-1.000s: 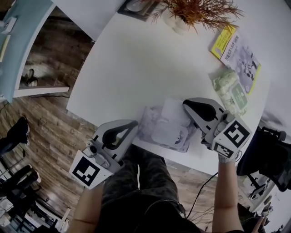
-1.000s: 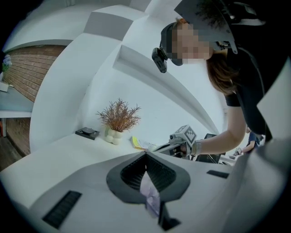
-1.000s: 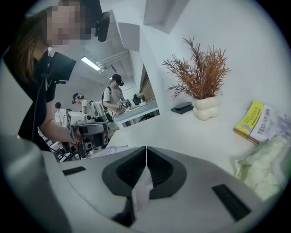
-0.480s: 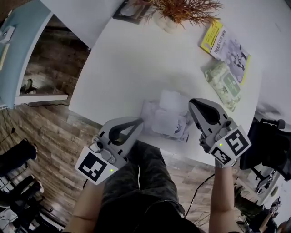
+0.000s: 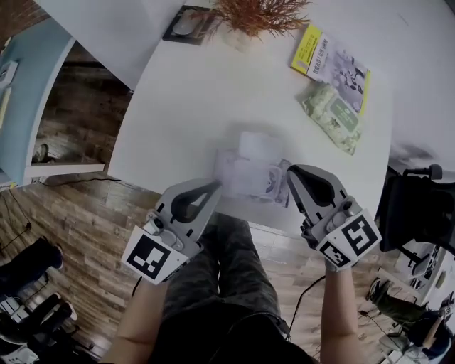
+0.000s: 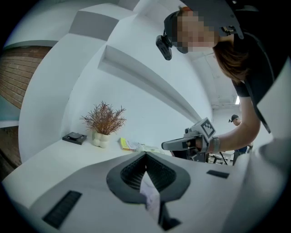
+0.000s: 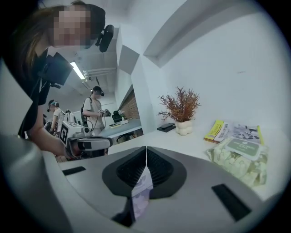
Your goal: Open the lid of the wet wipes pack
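The wet wipes pack (image 5: 250, 173), pale with a printed film, hangs blurred between my two grippers just above the table's near edge. Its white lid (image 5: 257, 146) looks flipped up toward the far side. My left gripper (image 5: 215, 186) is shut on the pack's left edge; a strip of film (image 6: 148, 191) shows between its closed jaws. At the pack's right edge my right gripper (image 5: 290, 173) is shut as well, with film (image 7: 142, 185) pinched in its jaws. Each gripper view also shows the other gripper: the right gripper (image 6: 181, 144) and the left gripper (image 7: 91, 144).
On the white table (image 5: 192, 99), a second, green wipes pack (image 5: 331, 115) lies at the far right beside a yellow booklet (image 5: 329, 62). A dried plant in a white pot (image 5: 250, 18) and a dark flat object (image 5: 183, 25) stand at the far edge. People stand in the background.
Both grippers have risen and moved away from the table's near edge, carrying the pack with them. The pack now looks lifted and blurred; both grips stay shut.
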